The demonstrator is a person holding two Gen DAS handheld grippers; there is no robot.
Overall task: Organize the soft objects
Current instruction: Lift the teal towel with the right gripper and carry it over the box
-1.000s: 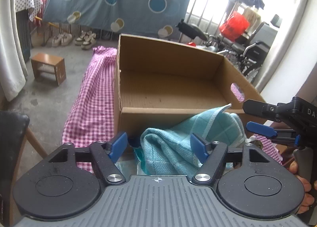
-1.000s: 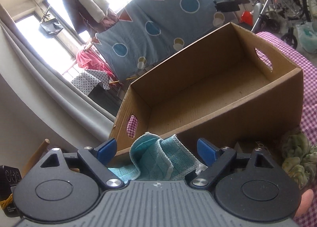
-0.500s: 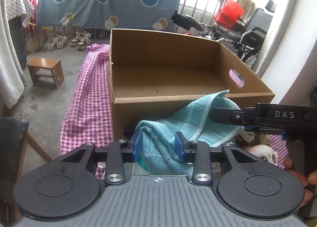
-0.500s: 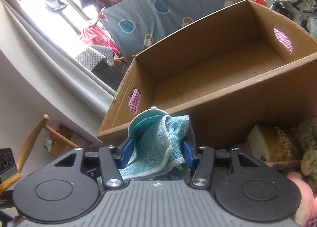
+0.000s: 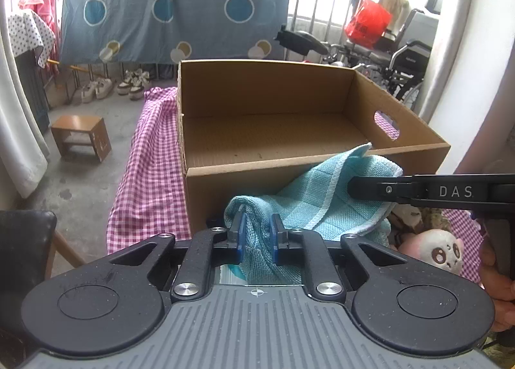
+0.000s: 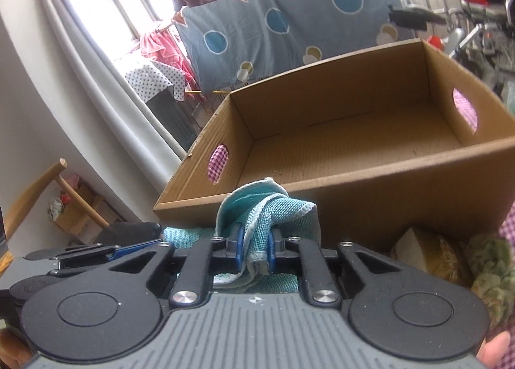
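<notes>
A teal cloth point(image 5: 309, 198) hangs between both grippers just in front of an open, empty cardboard box point(image 5: 273, 131). My left gripper point(image 5: 256, 238) is shut on the cloth's left end. My right gripper point(image 6: 254, 248) is shut on the other end of the cloth point(image 6: 267, 208); it shows in the left wrist view as a black arm point(image 5: 434, 192) from the right. The box point(image 6: 354, 150) stands on a pink checked tablecloth point(image 5: 148, 169). The cloth's top corner reaches about the box's near rim.
A pink-white plush toy point(image 5: 437, 250) lies to the right of the cloth, and a yellowish pack point(image 6: 428, 250) and a green soft item point(image 6: 489, 266) lie beside the box. A small wooden stool point(image 5: 82, 137) stands on the floor at left. A wheelchair point(image 5: 402, 63) stands behind the box.
Both grippers have closed on the teal cloth and lifted it. The cloth is now stretched higher in front of the box's near wall.
</notes>
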